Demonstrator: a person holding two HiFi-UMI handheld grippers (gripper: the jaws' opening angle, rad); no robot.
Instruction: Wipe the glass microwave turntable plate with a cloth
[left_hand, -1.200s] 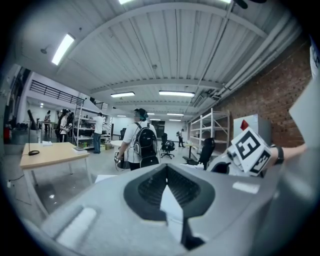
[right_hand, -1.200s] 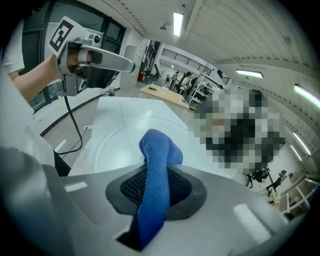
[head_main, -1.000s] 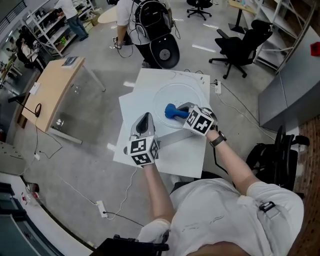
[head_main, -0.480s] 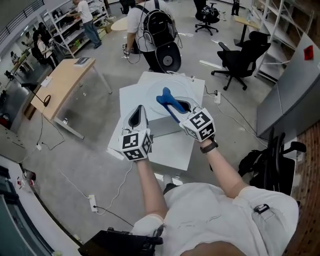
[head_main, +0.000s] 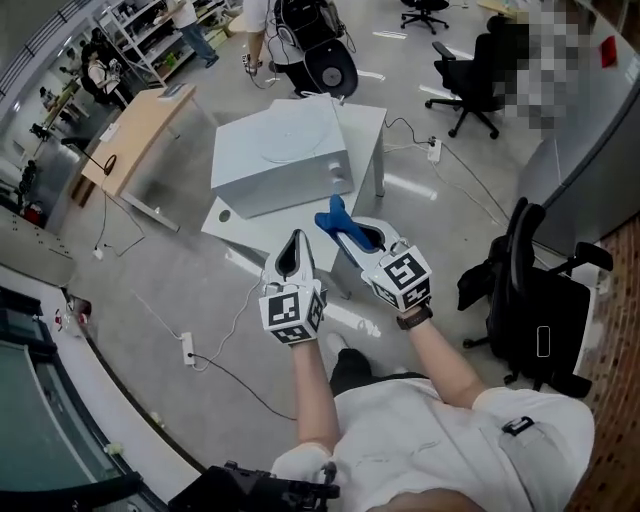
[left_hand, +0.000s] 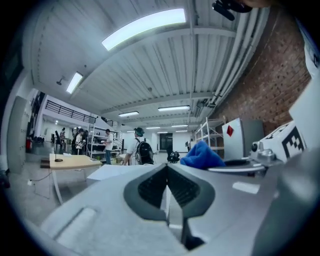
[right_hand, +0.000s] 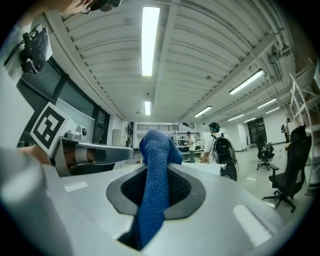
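Blue cloth (right_hand: 151, 200) pinched in right gripper (head_main: 352, 233), left gripper (head_main: 293, 249) closed

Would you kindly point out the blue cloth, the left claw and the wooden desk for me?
blue cloth (right_hand: 152, 185), right gripper view, on the strip between the jaws.
left claw (head_main: 297, 237), head view, midway between its fingertips.
wooden desk (head_main: 138, 127), head view, on its bare top.

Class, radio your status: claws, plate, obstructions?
Left claw shut, empty. Right claw shut on blue cloth. Plate on white table, claws well clear.
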